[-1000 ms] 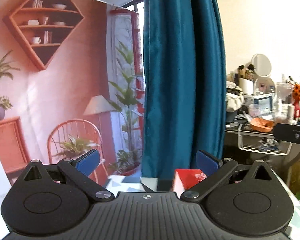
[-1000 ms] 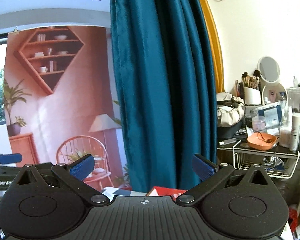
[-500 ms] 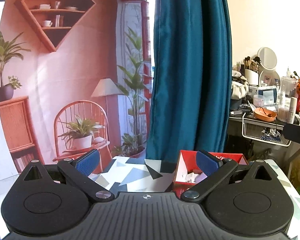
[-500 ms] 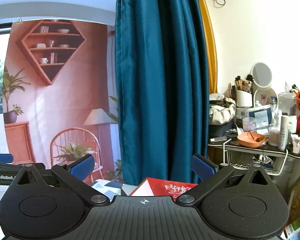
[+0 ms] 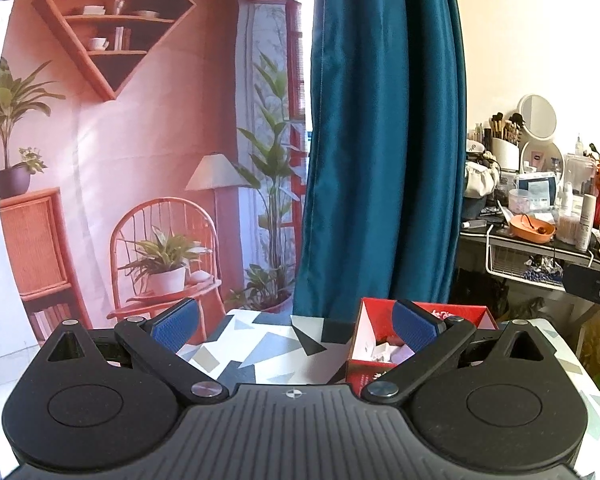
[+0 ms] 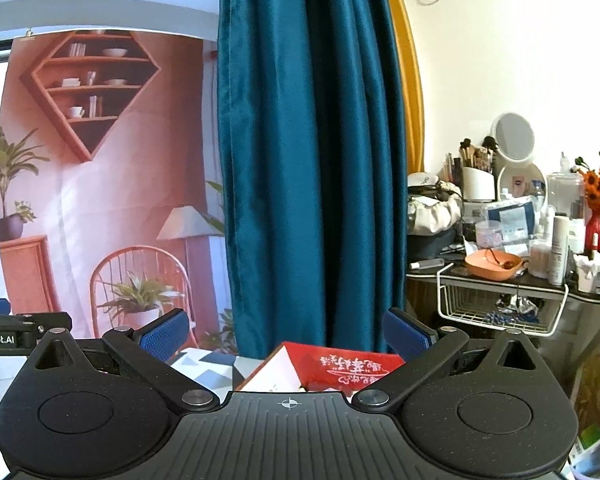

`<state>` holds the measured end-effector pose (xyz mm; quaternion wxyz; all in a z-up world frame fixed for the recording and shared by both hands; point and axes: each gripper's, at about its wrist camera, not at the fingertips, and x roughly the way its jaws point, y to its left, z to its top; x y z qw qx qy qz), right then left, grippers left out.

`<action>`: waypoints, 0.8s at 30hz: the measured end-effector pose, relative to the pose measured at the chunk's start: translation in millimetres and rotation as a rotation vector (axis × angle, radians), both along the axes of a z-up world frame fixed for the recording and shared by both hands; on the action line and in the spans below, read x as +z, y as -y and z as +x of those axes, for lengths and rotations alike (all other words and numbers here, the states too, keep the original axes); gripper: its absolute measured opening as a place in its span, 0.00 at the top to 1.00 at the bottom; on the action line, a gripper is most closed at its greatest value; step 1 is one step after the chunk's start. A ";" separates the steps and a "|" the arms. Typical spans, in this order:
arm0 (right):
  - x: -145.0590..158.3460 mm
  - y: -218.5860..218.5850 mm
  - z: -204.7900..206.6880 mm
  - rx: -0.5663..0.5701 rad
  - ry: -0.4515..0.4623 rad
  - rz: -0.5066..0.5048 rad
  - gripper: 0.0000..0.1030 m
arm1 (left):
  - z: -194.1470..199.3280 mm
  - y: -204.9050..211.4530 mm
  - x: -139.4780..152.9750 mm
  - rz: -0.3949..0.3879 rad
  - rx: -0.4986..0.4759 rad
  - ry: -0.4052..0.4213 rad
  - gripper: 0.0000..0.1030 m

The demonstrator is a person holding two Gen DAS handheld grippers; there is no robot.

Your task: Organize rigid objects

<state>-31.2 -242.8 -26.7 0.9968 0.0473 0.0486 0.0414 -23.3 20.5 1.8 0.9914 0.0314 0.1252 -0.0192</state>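
Note:
An open red box (image 5: 380, 354) with white inner walls stands on the patterned table (image 5: 260, 344); several small white items lie inside it. My left gripper (image 5: 294, 326) is open above the table, its right pad in front of the box, nothing between the fingers. In the right wrist view the red box (image 6: 340, 366) shows low between the fingers, its side bearing white script. My right gripper (image 6: 286, 334) is open and holds nothing. The table's nearer part is hidden behind both gripper bodies.
A teal curtain (image 5: 380, 140) hangs behind the table, beside a printed backdrop (image 5: 120, 160) of a pink room. At right a cluttered dresser (image 6: 500, 272) carries a mirror, brushes, bottles and an orange bowl (image 6: 492, 264), with a wire basket (image 6: 500, 312) under it.
Both views have tilted downward. More of the patterned table and the inside of the red box now show in the left wrist view. Both grippers stayed open.

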 end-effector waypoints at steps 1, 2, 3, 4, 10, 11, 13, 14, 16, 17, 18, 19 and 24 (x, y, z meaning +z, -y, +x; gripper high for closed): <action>-0.6 0.1 -0.3 0.000 0.000 0.000 0.00 | 0.4 -0.1 -0.6 0.001 -0.003 -0.004 0.00; -1.1 0.3 -0.2 -0.001 -0.001 0.001 0.00 | 0.9 -0.3 -1.2 0.001 -0.005 -0.009 0.00; -1.4 0.1 0.4 -0.002 -0.005 0.001 0.00 | 1.3 -0.3 -1.8 0.002 -0.007 -0.014 0.00; -1.4 -1.6 0.6 -0.003 -0.008 0.000 0.00 | 1.7 -0.1 -2.4 0.002 -0.007 -0.018 0.00; -3.0 -1.4 2.4 -0.003 -0.018 -0.002 0.00 | 3.4 -3.9 -3.3 0.004 -0.006 -0.027 0.00; -2.9 -1.5 2.4 -0.003 -0.019 -0.002 0.00 | 3.5 -4.4 -3.3 0.003 -0.006 -0.026 0.00; -3.2 -2.9 2.1 -0.003 -0.018 -0.004 0.00 | 3.7 -5.3 -3.1 0.000 -0.002 -0.026 0.00; -3.5 -3.1 1.8 -0.002 -0.017 -0.006 0.00 | 4.2 -5.4 -2.6 -0.001 -0.001 -0.027 0.00; -3.2 -3.1 1.8 -0.001 -0.015 -0.010 0.00 | 4.4 -5.1 -2.1 -0.002 0.004 -0.027 0.00; -3.0 -3.3 1.7 -0.002 -0.014 -0.012 0.00 | 4.4 -5.0 -2.0 -0.001 0.006 -0.027 0.00; -2.8 -2.7 1.7 -0.004 -0.012 -0.011 0.00 | 4.5 -5.0 -2.0 -0.002 0.006 -0.026 0.00; -2.4 -1.6 2.0 -0.006 -0.011 -0.009 0.00 | 4.5 -4.8 -1.8 -0.003 0.007 -0.026 0.00; -2.9 0.1 0.5 -0.010 -0.006 -0.006 0.00 | 3.8 -3.9 -2.3 0.000 0.005 -0.024 0.00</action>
